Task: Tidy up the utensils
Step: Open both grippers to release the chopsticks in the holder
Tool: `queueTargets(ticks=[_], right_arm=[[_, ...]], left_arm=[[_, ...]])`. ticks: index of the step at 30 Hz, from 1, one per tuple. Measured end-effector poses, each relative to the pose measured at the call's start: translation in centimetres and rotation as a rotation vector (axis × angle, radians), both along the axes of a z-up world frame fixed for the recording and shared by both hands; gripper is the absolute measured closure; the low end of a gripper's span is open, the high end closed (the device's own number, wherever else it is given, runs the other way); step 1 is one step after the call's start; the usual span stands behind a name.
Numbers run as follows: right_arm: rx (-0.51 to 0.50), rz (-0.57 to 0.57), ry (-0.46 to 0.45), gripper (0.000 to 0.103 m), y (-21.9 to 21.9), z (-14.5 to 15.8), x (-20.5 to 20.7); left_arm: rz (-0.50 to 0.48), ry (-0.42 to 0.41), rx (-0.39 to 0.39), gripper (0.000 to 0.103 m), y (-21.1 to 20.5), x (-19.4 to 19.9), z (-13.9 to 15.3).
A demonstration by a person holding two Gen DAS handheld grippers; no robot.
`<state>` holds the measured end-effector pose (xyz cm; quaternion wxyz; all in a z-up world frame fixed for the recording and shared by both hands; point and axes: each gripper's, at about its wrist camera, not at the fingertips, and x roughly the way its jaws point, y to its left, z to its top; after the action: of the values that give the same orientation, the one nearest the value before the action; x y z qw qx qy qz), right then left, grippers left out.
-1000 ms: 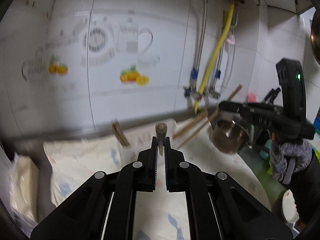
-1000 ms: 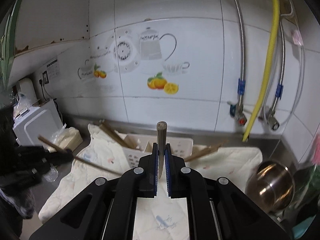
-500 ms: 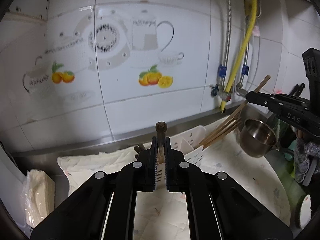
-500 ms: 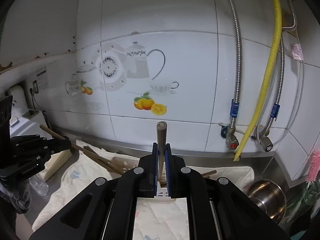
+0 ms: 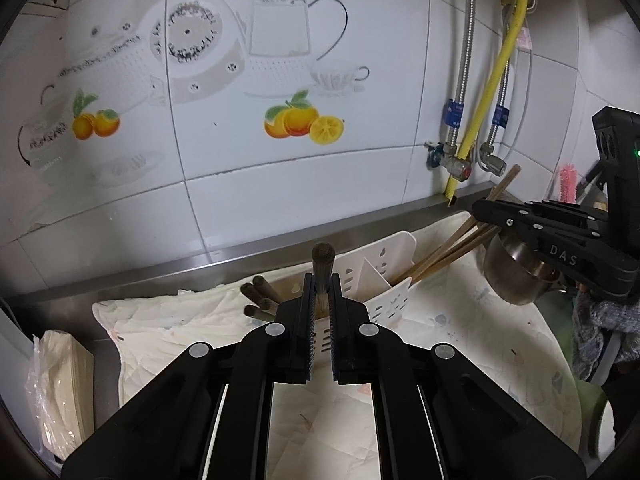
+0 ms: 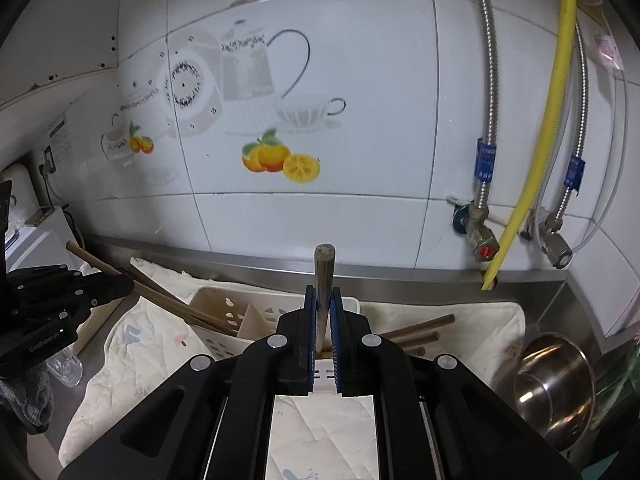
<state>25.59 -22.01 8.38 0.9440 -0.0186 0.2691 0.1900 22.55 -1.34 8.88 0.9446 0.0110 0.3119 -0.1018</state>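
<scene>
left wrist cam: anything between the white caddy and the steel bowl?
Only bare quilted cloth between the white caddy and the steel bowl; chopsticks slant from the caddy above that gap. Left wrist view shows it.

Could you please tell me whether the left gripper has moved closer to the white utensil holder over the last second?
Yes. The left gripper, shut on a chopstick, has come forward and down; the white utensil holder now sits just beyond its fingertips.
</scene>
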Motion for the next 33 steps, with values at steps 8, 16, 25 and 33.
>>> queueTargets(ticks=[8,16,25,33], right_arm=[[0.0,0.005,0.019,0.095,0.4,-1.2,0.7],[0.002,-0.005,-0.026,0.074,0.0,-0.3,-0.6],[-0.014,-0.03,-0.108,0.053,-0.7,1.0,-4.3],[-0.053,-0.062,-0.177,0.035,-0.7,0.5,-9.0]], left_arm=[[-0.001,0.014,-0.001,0.097,-0.3,0.3,-0.9],[0.003,-0.016,-0.023,0.092,0.0,-0.7,-0.4],[0.019,-0.092,-0.046,0.061,0.5,-4.6,1.1],[0.047,-0.155,-0.057,0.032,1.7,-9.2,1.1]])
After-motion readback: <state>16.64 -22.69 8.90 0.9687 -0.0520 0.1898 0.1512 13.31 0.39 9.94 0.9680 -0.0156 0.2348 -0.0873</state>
